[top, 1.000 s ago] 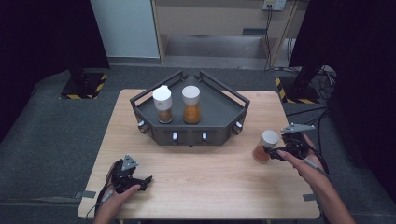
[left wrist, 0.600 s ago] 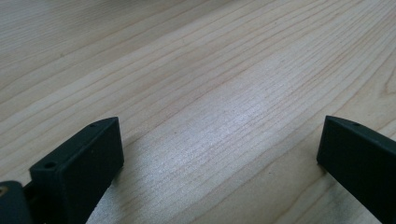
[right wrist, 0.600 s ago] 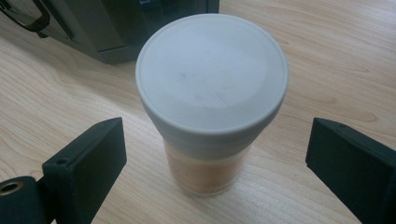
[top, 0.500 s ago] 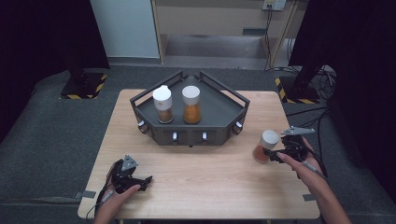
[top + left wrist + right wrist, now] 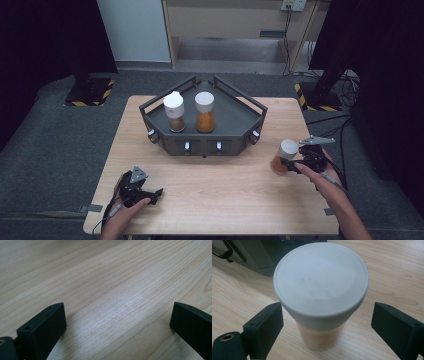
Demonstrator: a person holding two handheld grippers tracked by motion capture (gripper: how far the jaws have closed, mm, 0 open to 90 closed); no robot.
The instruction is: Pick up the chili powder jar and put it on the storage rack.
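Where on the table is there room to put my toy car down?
The wood between the left hand-held gripper and the jar in front of the tray is bare. The tray's right half is free too. It's crowded by the right hand-held gripper.

High cam looks down from the near side over the table (image 5: 210,200); gripper cams sit close above it.

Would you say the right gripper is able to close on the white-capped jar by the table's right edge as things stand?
Probably yes: the jar already stands between the right gripper jaws, which have just been closing, with nothing between pads and jar.
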